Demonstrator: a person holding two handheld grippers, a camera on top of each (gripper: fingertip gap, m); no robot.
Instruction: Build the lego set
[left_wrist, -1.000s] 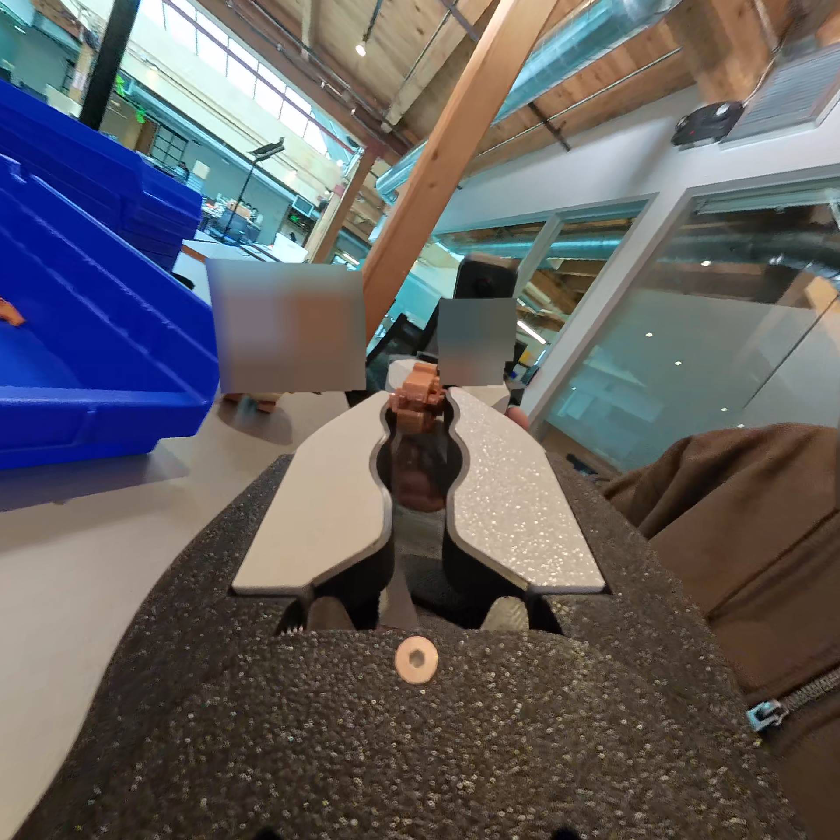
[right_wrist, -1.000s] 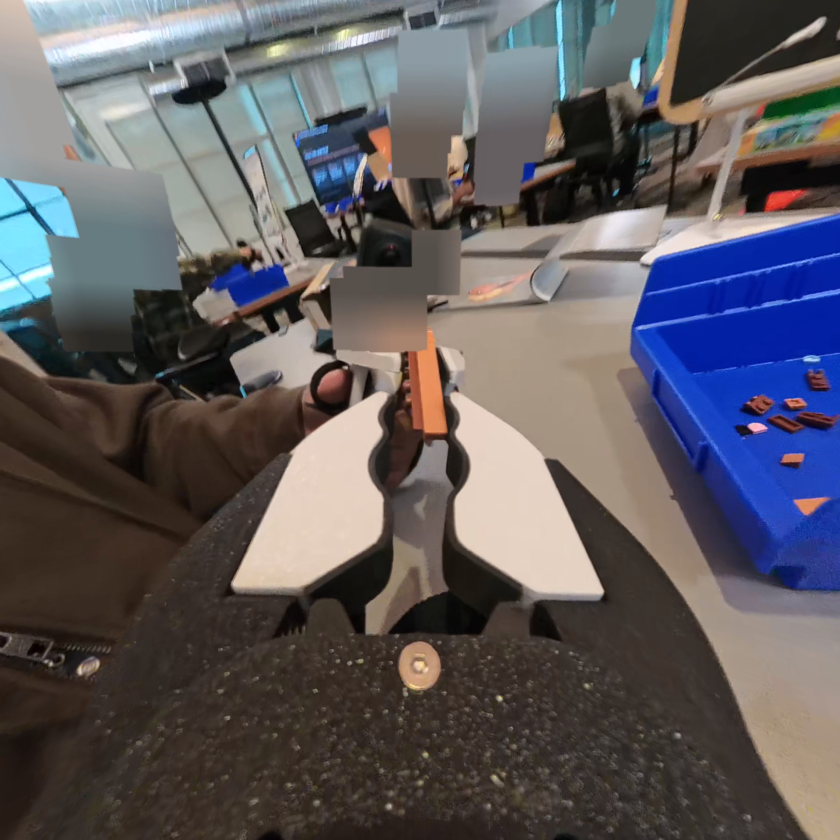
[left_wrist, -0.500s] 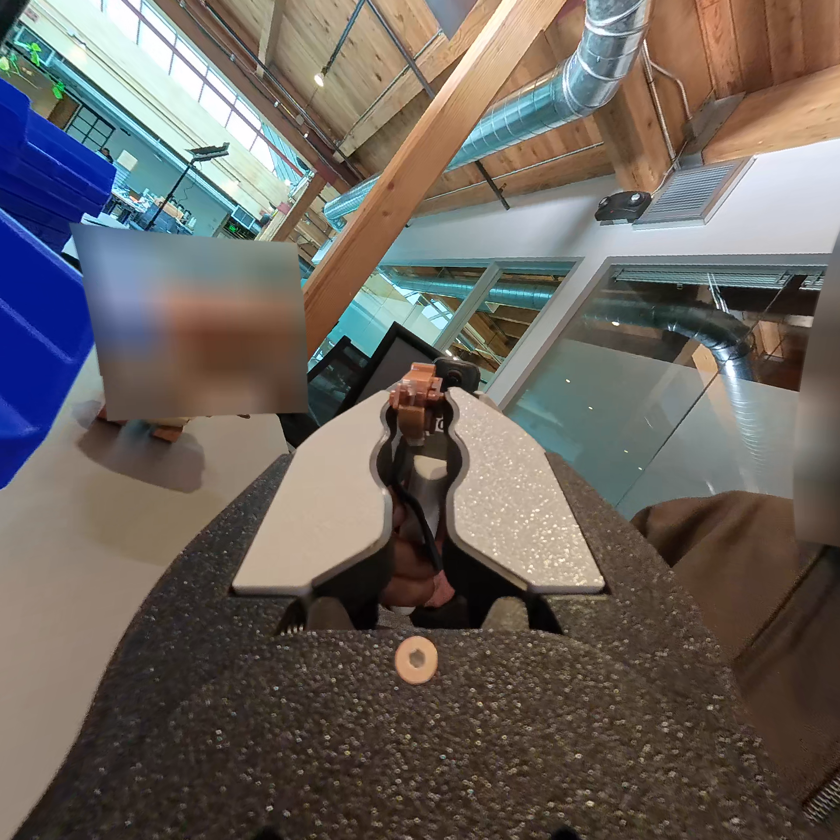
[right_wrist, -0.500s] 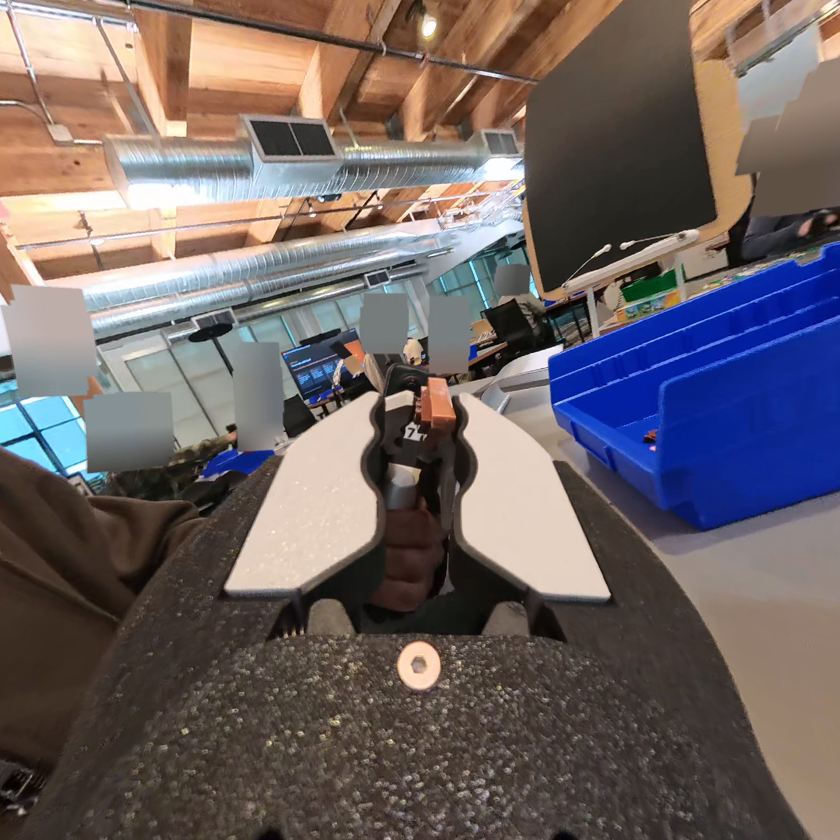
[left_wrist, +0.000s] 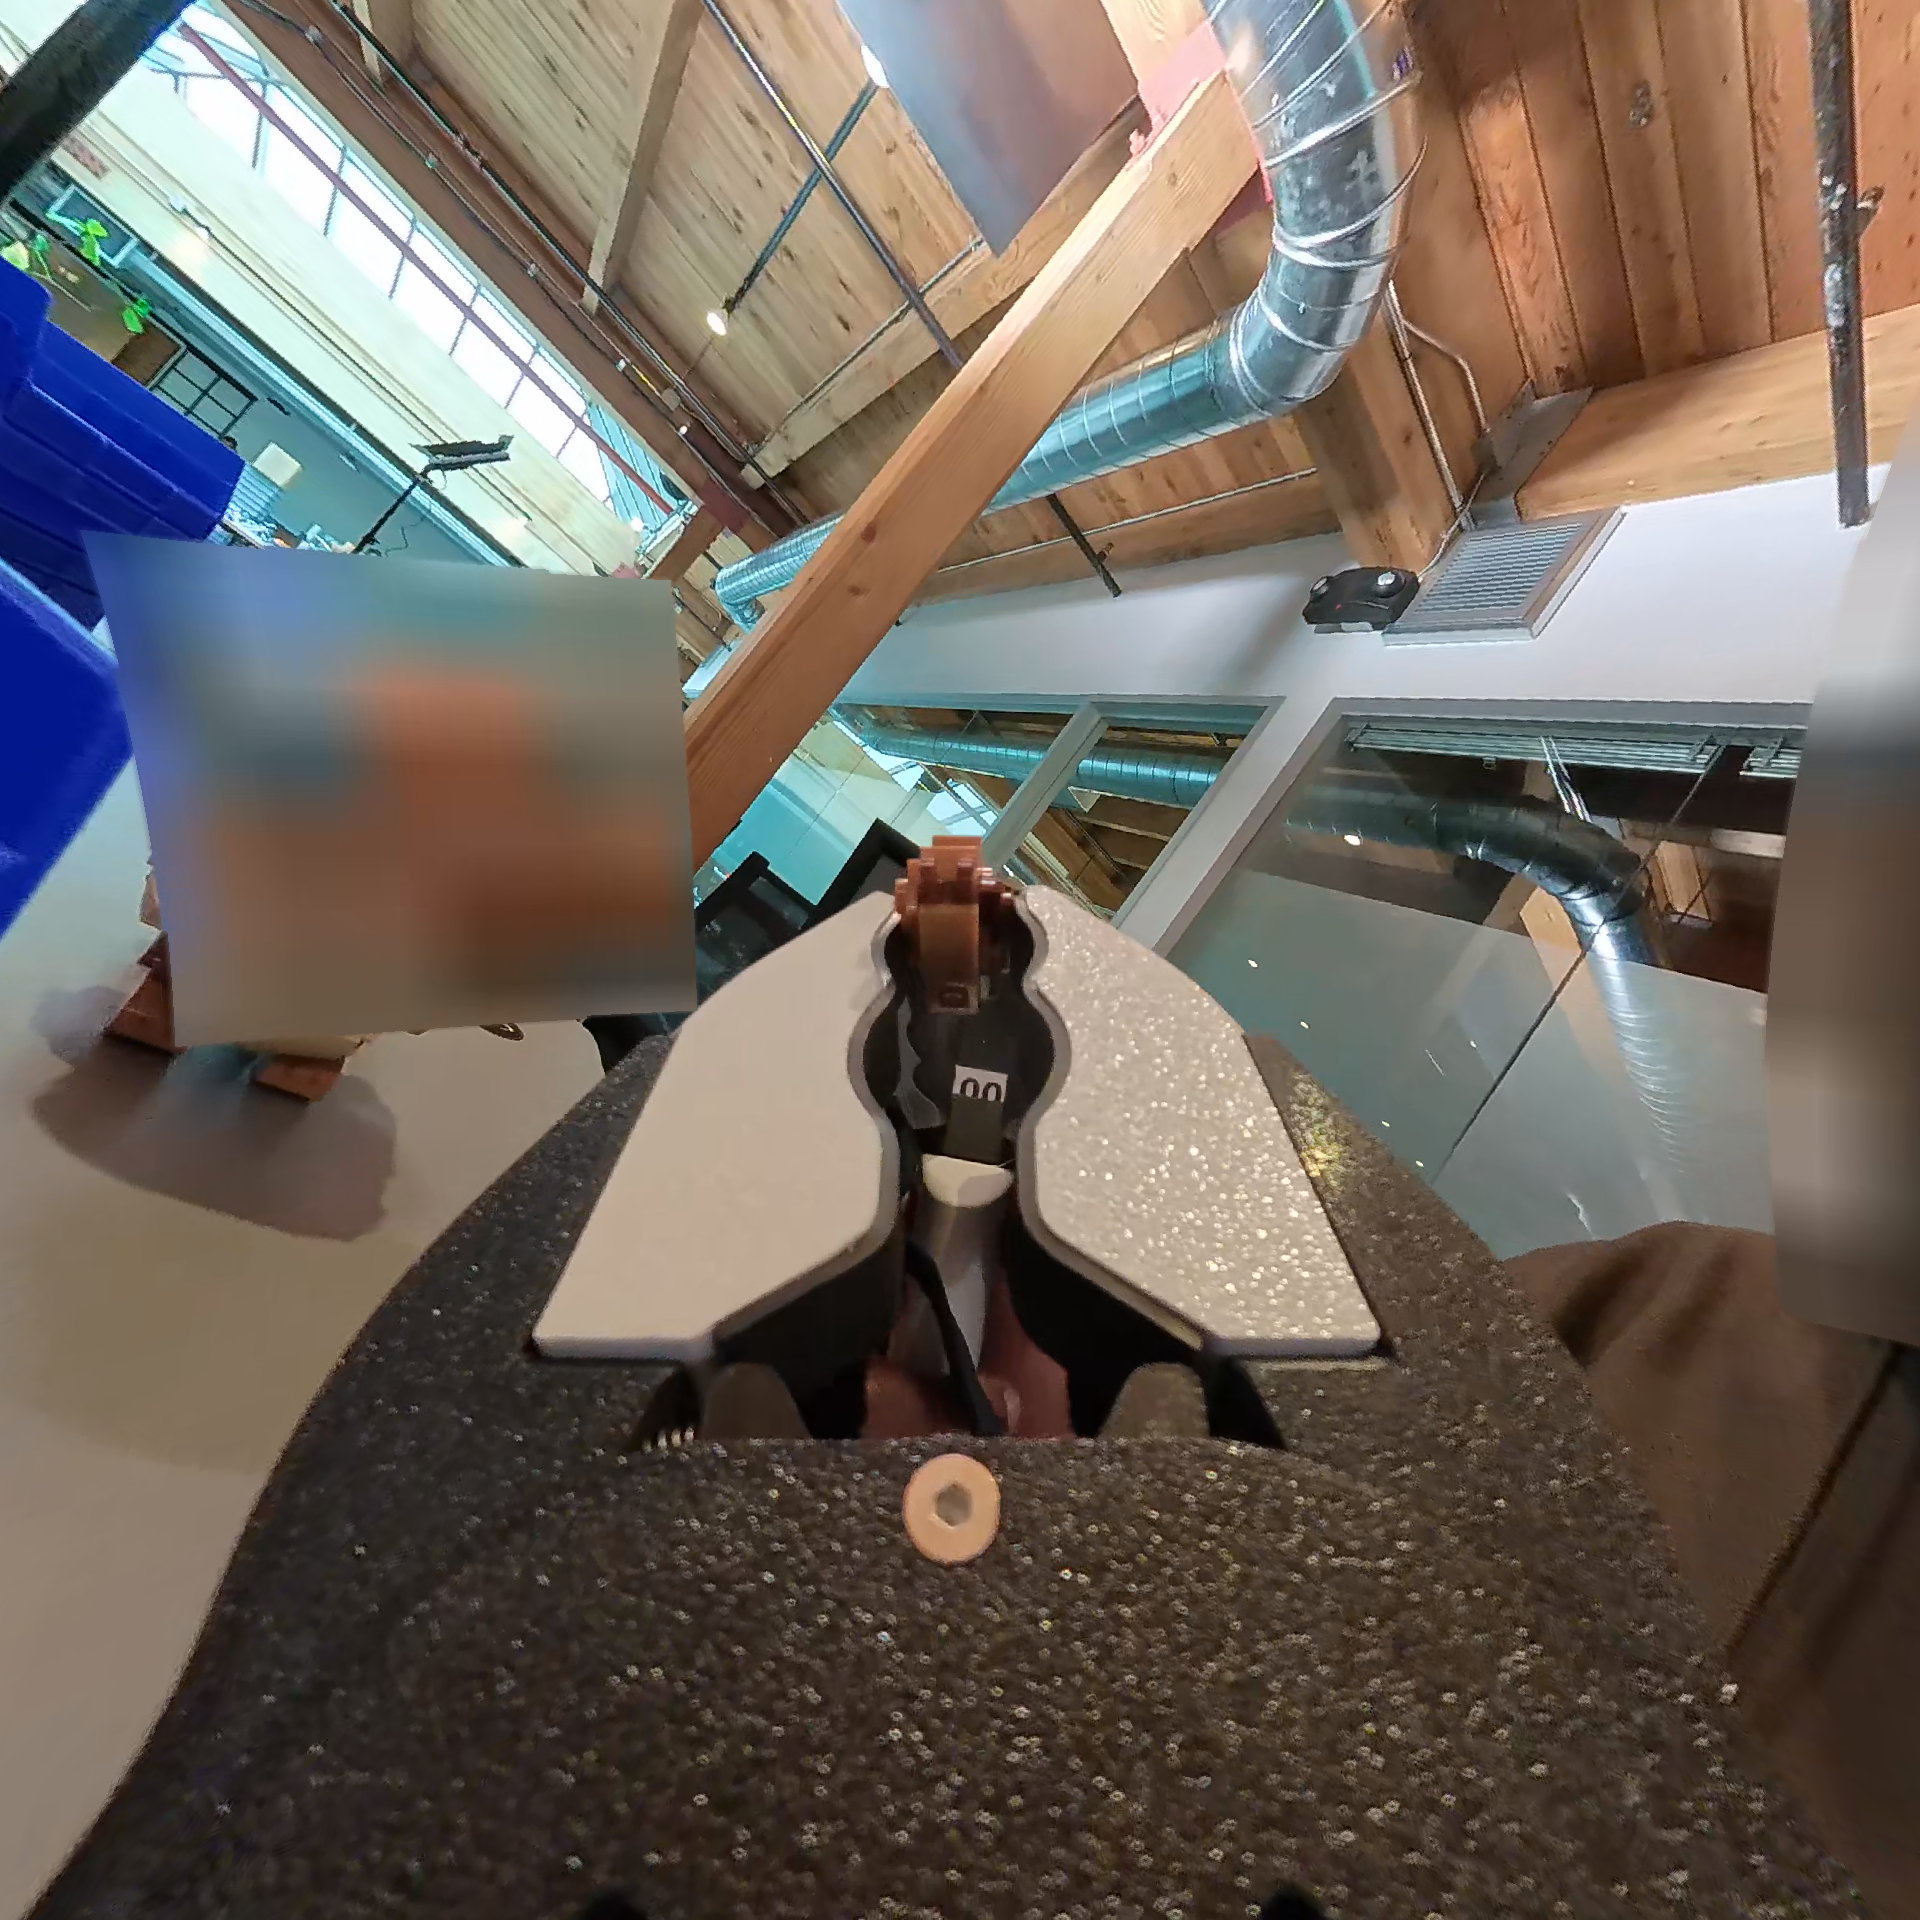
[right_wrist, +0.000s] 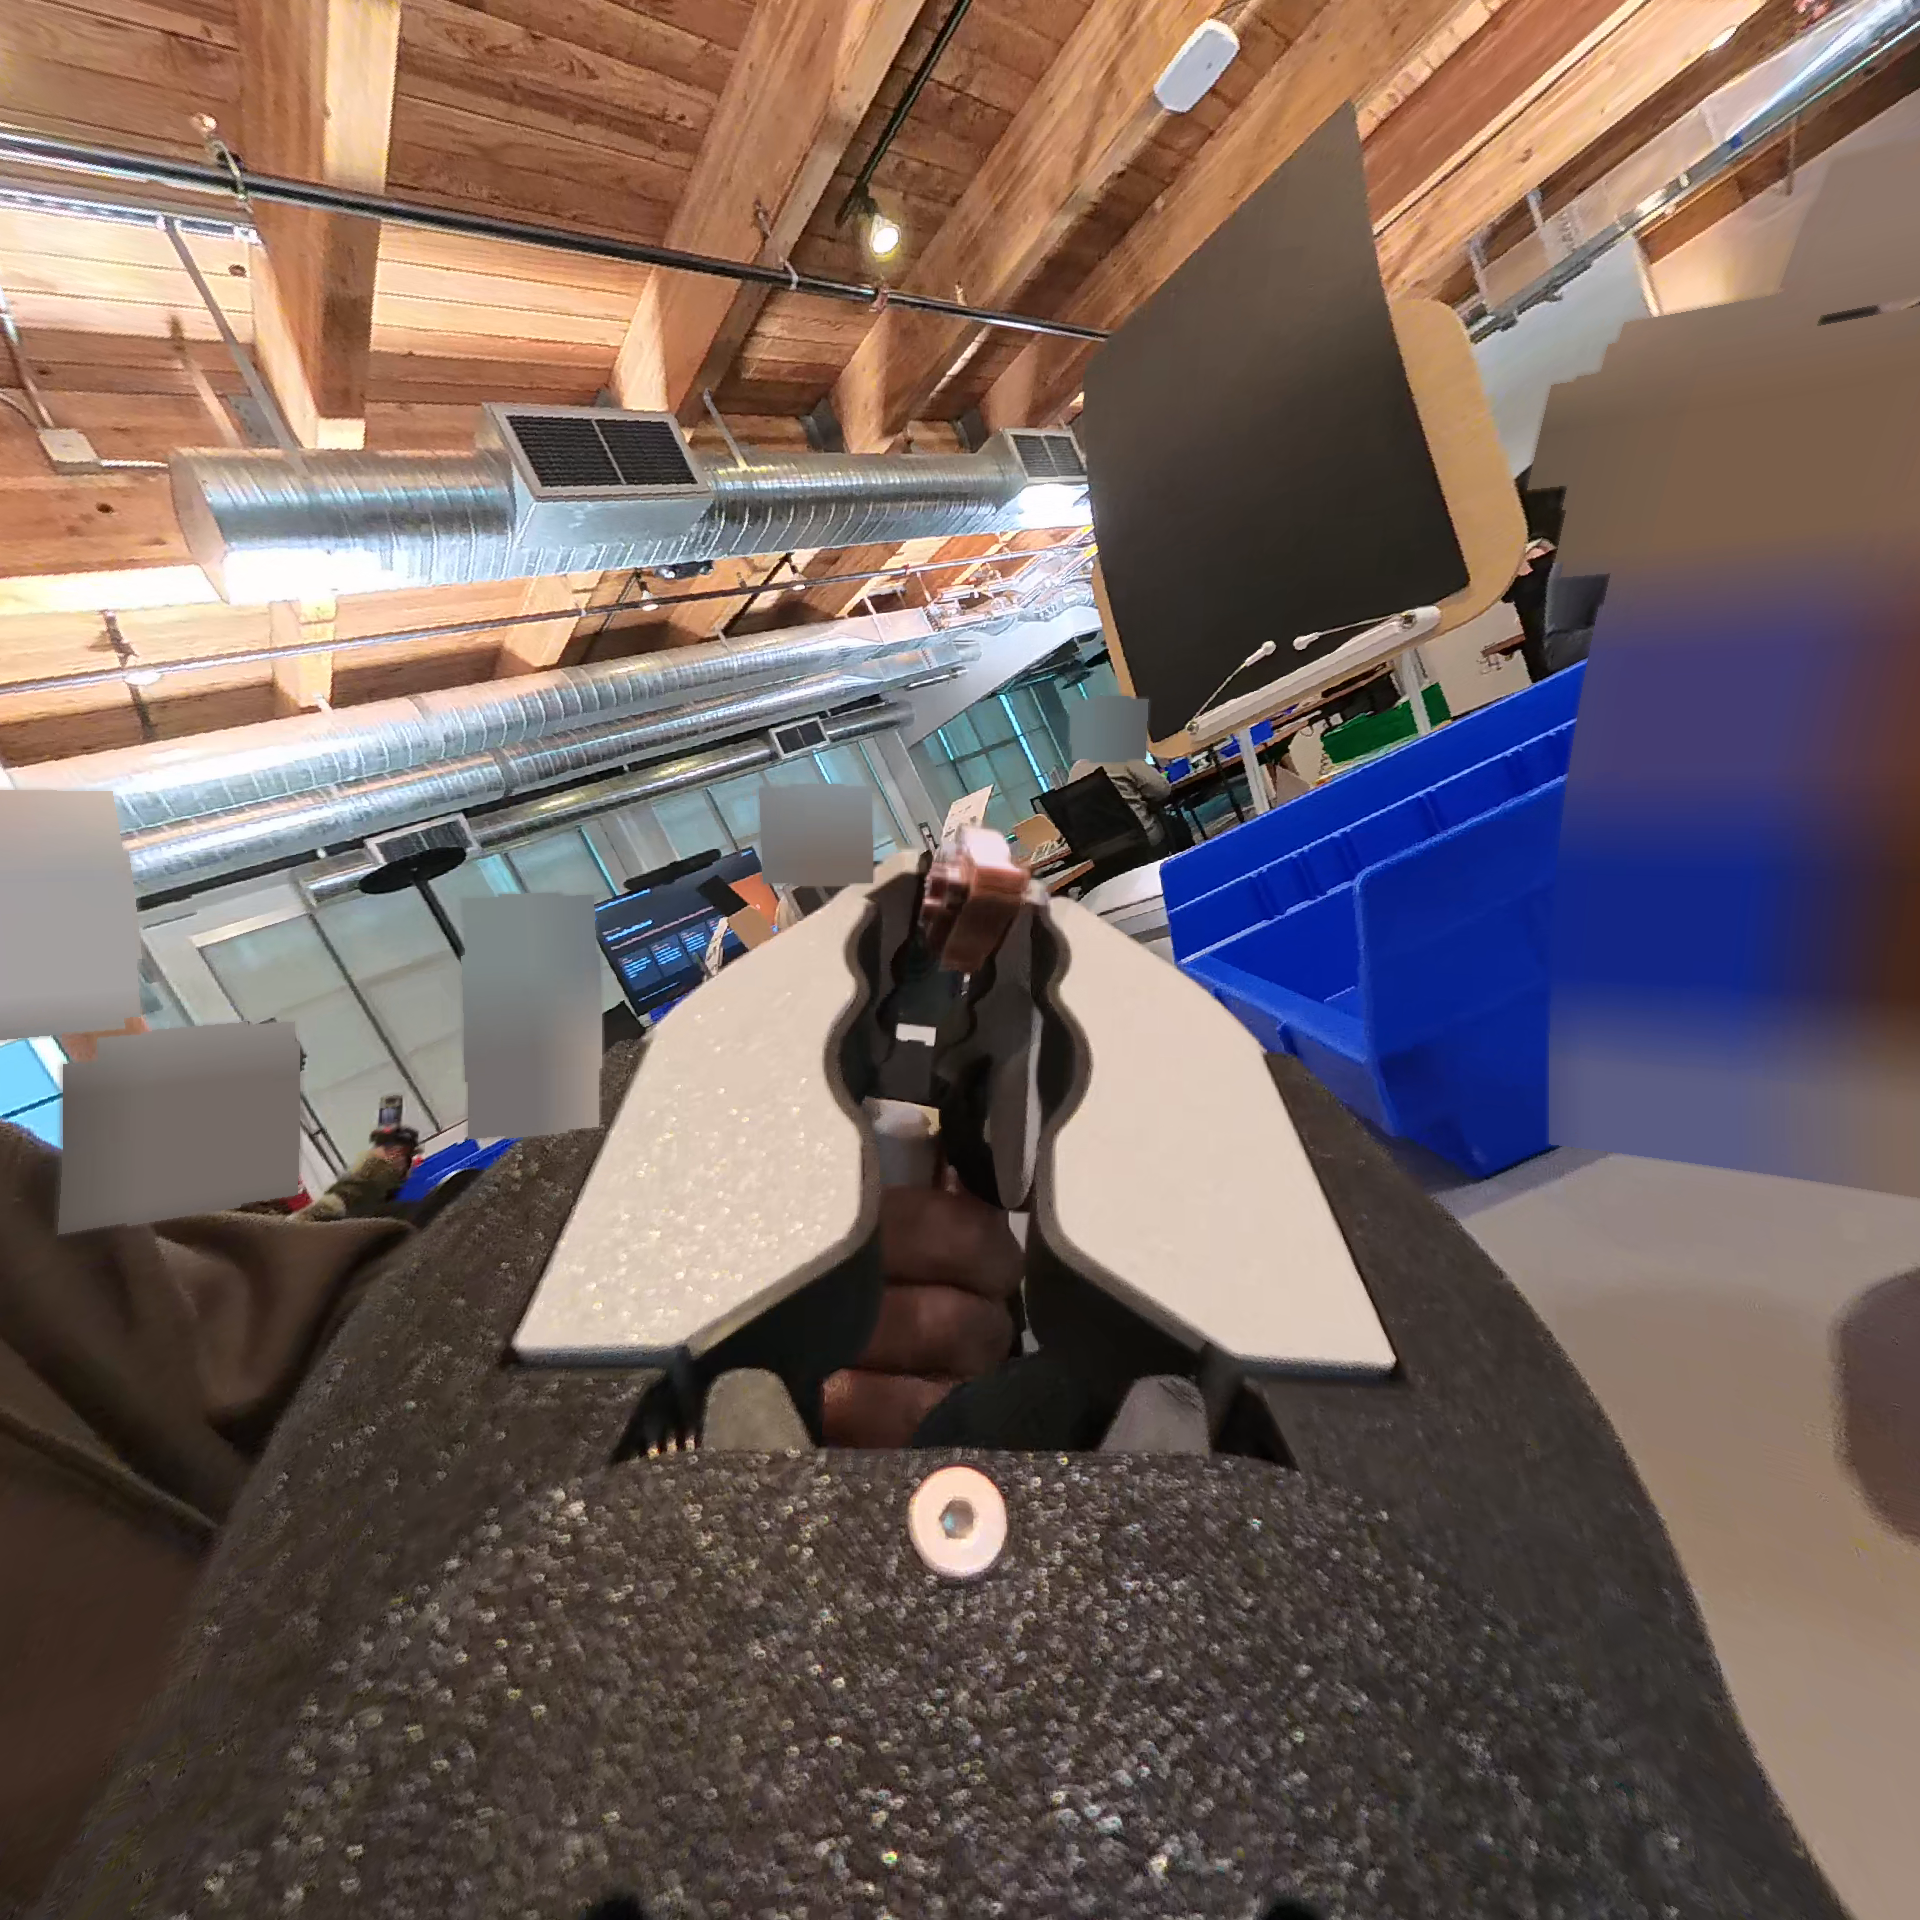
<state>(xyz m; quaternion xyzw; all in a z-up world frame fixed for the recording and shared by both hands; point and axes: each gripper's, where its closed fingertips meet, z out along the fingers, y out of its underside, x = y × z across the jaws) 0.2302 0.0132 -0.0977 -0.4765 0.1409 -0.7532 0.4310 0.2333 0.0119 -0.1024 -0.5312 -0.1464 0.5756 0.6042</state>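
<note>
My left gripper (left_wrist: 951, 914) is shut on a small brown lego assembly (left_wrist: 940, 899) at its fingertips. My right gripper (right_wrist: 971, 894) is shut on a brown lego plate (right_wrist: 982, 904), seen edge on, with a darker brown piece against its left side. Both grippers tilt upward and face each other, tips close together. Through each gripper's gap I see the other gripper's handle and the hand that holds it. Whether the two lego pieces touch is hidden by the fingers.
Blue bins (right_wrist: 1371, 977) stand on the grey table (right_wrist: 1621, 1278) to the right in the right wrist view; a blue bin (left_wrist: 42, 665) is at the far left in the left wrist view. Brown lego pieces (left_wrist: 296, 1070) sit on the table below a blurred patch. A brown sleeve (left_wrist: 1714, 1403) is close by. The grippers are tip to tip, or close to it.
Both grippers have tilted up from the table toward the ceiling and come closer tip to tip. Each has kept hold of its brown piece.
</note>
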